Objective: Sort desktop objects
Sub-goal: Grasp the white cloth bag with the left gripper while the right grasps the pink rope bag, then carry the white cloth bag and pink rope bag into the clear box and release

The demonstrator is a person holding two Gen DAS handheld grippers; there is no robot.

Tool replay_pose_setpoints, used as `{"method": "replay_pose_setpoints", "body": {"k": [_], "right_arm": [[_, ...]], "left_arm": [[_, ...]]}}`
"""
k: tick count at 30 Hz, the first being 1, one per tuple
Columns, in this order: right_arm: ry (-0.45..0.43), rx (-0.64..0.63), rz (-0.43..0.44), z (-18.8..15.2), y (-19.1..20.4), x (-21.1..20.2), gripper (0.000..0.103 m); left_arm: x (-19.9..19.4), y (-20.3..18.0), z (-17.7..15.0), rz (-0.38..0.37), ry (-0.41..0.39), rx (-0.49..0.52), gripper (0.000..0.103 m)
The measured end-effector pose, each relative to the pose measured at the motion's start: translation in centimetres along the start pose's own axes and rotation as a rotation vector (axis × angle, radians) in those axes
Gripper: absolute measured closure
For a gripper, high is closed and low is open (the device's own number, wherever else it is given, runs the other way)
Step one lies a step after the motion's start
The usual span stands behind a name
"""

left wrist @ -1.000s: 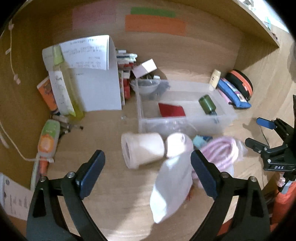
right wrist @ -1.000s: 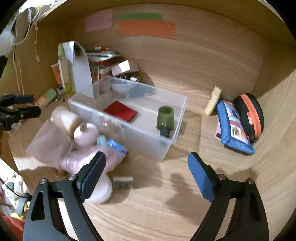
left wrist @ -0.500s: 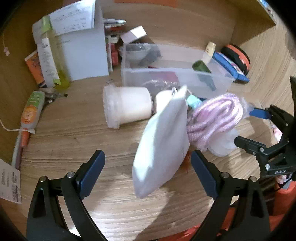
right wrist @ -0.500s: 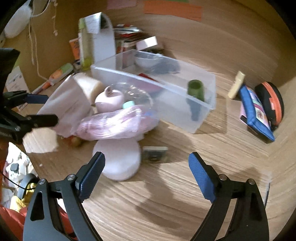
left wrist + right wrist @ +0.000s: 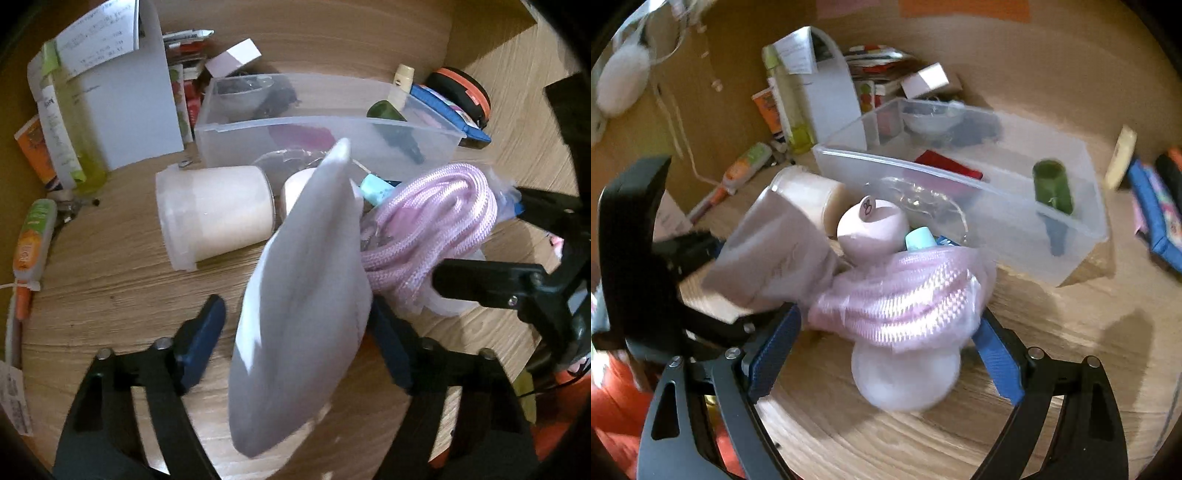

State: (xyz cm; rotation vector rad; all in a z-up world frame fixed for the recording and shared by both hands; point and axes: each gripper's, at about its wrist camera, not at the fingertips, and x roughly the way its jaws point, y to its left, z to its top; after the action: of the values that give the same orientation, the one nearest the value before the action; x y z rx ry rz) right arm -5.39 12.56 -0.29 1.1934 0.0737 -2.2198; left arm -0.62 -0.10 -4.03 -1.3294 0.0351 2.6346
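A flat white pouch [image 5: 299,306] leans upright in a pile on the wooden desk. My left gripper [image 5: 299,339] is open with a finger on each side of it. Beside it lies a bagged coil of pink rope [image 5: 432,229]. My right gripper [image 5: 886,350] is open around that pink rope [image 5: 905,302] and a white round object [image 5: 905,376] under it. The pouch also shows in the right wrist view [image 5: 772,258]. A clear plastic bin [image 5: 1078,221] behind the pile holds a green bottle [image 5: 1052,184] and a red card [image 5: 945,166].
A cream cylindrical jar [image 5: 214,214] lies on its side left of the pile, a pink round piece [image 5: 871,225] behind it. A white paper holder [image 5: 122,96], a yellow bottle [image 5: 70,129] and books stand at the back left. Blue and orange cases [image 5: 454,107] lie right.
Both grippers have moved forward into the pile. The left one now straddles the white pouch, the right one the pink rope. Both stay open.
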Motion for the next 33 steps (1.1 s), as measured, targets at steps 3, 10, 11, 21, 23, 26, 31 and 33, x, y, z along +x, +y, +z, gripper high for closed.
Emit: {"method": "replay_pose_setpoints", "body": {"k": [3,10,11,21,23,26,31,33], "right_arm": [[0.018,0.084,0.069,0.5,-1.0,0.9,0.022],[0.013,0.081,0.095,0.9,-0.8,1.1,0.062],[0.007,0.072,0.092,0.8,-0.8,0.9,0.065],[-0.099,-0.007,0.03,0.9,0.8,-2.0,0.083],[-0.13,-0.016,0.028,1.1,1.1,-3.0,0.084],[-0.175,-0.019,0.03,1.7,1.2,-4.5,0.084],[-0.234,-0.017,0.009,2.6,0.7,-6.5,0.084],[-0.251,-0.013,-0.002,3.0,0.5,-7.0,0.084]], "left_arm": [[0.1,0.0,-0.1,-0.03,-0.003,-0.003,0.053],[-0.9,0.3,0.0,-0.024,-0.029,-0.043,0.064],[-1.0,0.5,0.0,-0.025,-0.031,-0.049,0.065],[-4.0,0.7,1.6,-0.033,-0.101,-0.08,0.066],[-4.9,0.9,2.1,-0.025,-0.122,-0.09,0.066],[-6.0,1.3,3.0,-0.027,-0.151,-0.105,0.066],[-7.7,1.7,4.6,-0.012,-0.194,-0.119,0.066],[-8.1,1.6,5.2,-0.014,-0.206,-0.119,0.066]]}}
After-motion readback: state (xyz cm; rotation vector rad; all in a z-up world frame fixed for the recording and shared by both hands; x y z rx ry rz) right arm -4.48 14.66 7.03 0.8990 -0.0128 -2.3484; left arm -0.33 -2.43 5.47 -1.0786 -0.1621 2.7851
